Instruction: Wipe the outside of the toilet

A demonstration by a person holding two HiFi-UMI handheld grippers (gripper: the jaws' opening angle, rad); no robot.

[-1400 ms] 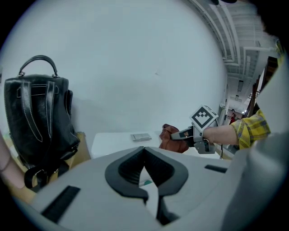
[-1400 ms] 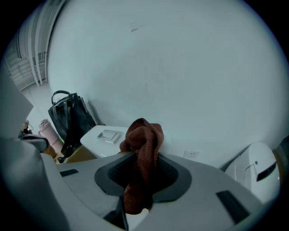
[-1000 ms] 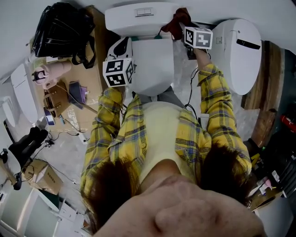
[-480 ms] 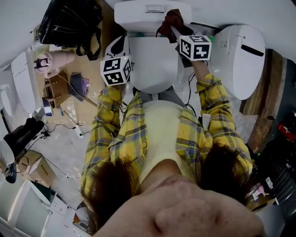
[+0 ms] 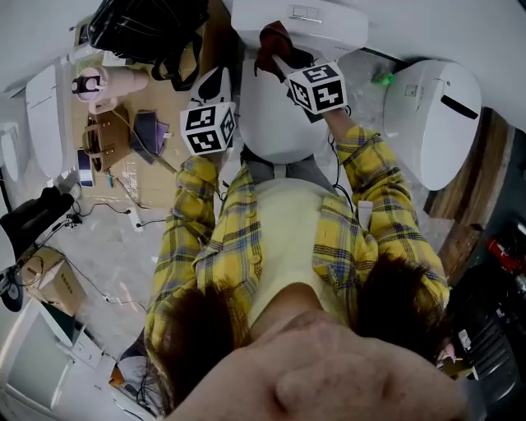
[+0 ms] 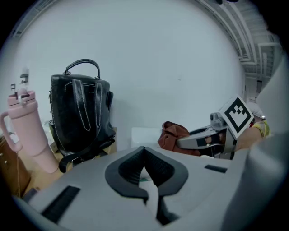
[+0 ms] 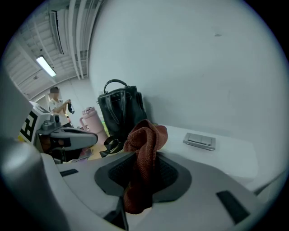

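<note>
Right gripper (image 7: 141, 173) clenched on rust-red cloth (image 7: 145, 140); cloth bunches above jaws, held over white toilet tank (image 7: 226, 158), near flush button plate (image 7: 199, 141). Left gripper (image 6: 145, 171) pinched closed, nothing between pads, near toilet's left side. Toilet lid (image 5: 275, 115) down, straight ahead of person. Black handbag (image 6: 80, 113) and pink tumbler (image 6: 25, 126) stand left of toilet.

toilet (image 5: 271, 123): white, lid shut, tank (image 5: 300, 18) at 12 o'clock; cloth (image 7: 145, 135): rust-red, bunched, clamped in right gripper (image 7: 142, 169), beside tank
</note>
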